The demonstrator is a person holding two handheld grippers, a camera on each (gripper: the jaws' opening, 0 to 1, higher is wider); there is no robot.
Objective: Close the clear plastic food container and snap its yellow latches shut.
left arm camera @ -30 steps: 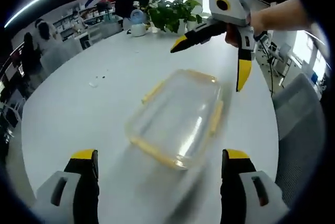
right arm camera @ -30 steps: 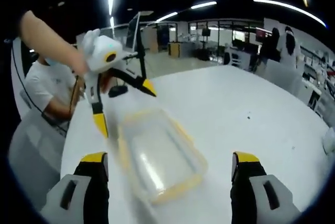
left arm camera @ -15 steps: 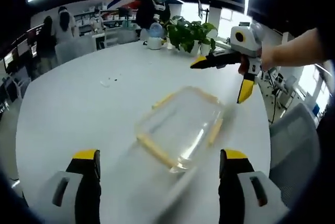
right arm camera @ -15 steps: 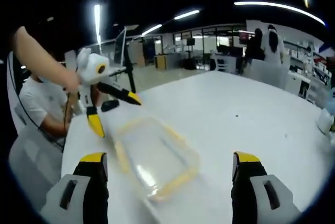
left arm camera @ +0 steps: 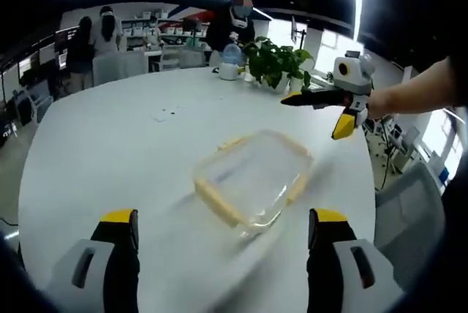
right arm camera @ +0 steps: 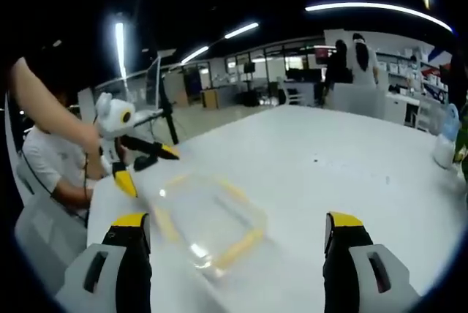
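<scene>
A clear plastic food container [left arm camera: 252,179] with yellow latches along its rim lies flat on the white round table [left arm camera: 110,152]; blur hides how the latches stand. My left gripper [left arm camera: 223,216] is open, its yellow-tipped jaws wide apart just short of the container. The right gripper [left arm camera: 314,115], held by a hand, hovers open above the container's far right corner. In the right gripper view the container [right arm camera: 208,218] lies between and ahead of my right gripper [right arm camera: 238,219], whose jaws are spread. The left gripper [right arm camera: 150,171] hangs open over its far left end.
A potted plant [left arm camera: 274,64] and a white jug [left arm camera: 230,61] stand at the table's far edge. People stand by desks behind. A grey chair [left arm camera: 409,203] is at the right. A seated person in a white shirt [right arm camera: 55,152] is beside the table's left edge.
Both views have pulled back and tilted up, so the container looks smaller and farther. Both grippers stay open. The container has kept its place on the table.
</scene>
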